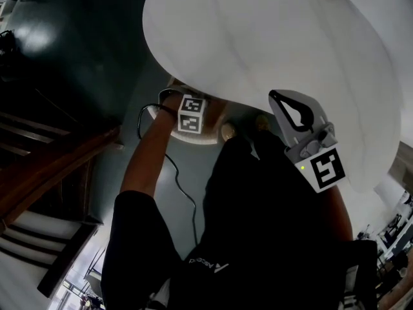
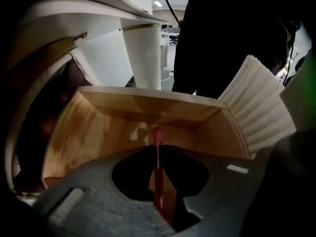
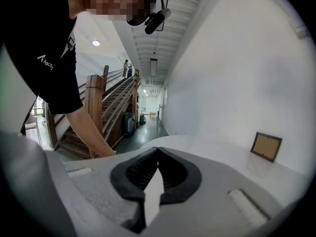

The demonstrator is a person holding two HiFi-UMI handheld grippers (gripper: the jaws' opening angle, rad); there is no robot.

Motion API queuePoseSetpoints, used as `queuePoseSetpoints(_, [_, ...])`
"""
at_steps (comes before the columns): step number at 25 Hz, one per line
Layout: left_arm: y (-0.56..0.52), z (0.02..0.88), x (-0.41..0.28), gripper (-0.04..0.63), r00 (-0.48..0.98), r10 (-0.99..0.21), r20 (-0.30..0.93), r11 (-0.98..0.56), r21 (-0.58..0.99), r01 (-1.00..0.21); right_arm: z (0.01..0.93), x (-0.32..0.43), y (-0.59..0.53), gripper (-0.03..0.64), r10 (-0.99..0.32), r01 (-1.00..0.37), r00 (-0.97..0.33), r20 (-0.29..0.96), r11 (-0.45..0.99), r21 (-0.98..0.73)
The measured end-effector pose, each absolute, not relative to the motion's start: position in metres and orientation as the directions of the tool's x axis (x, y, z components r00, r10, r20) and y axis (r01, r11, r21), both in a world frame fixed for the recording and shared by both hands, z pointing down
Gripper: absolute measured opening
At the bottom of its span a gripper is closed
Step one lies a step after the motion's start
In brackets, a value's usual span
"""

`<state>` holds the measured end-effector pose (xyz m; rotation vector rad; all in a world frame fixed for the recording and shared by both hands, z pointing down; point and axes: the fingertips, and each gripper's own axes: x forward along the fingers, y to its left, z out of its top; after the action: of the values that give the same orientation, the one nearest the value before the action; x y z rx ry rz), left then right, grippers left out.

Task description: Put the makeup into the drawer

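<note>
Two grippers (image 2: 158,154) (image 3: 157,151), one drawer (image 2: 98,127), one makeup stick (image 2: 157,132)

the drawer (image 2: 94,132) is smooth pale wood (grain showing), the makeup stick (image 2: 158,179) glossy, the tabletop (image 1: 271,37) matt.

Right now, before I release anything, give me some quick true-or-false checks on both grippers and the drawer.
1. The left gripper has its jaws closed on a thin red makeup stick. True.
2. The wooden drawer is shut. False: it stands open, and the makeup stick's tip points into it.
3. The right gripper has its jaws together with nothing between them. True.
4. The right gripper is down inside the drawer. False: it is up over the white table.
</note>
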<state>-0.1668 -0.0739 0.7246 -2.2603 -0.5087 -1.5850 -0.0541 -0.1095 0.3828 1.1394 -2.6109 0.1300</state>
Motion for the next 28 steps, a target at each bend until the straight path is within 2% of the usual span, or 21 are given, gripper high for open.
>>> queuePoseSetpoints(13, [-0.079,0.753,-0.18,0.058,0.251,0.107,0.962,-0.884,-0.024,0.466,0.392,-0.048,-0.109,0.003,-0.711,-0.743,-0.626,0.32,0.669,0.034])
queuePoseSetpoints(25, [-0.082,0.716,-0.183,0.057,0.225,0.049,0.973,-0.874,-0.067,0.481,0.379,-0.048,-0.105,0.003,-0.689,-0.713,-0.668,0.282,0.7,0.02])
queuePoseSetpoints(28, [-0.083,0.701,-0.185,0.038,0.223,0.025,0.975,-0.879,-0.085,0.469,0.378,-0.047,-0.103,0.003,-0.679,-0.702,-0.683,0.269,0.712,0.013])
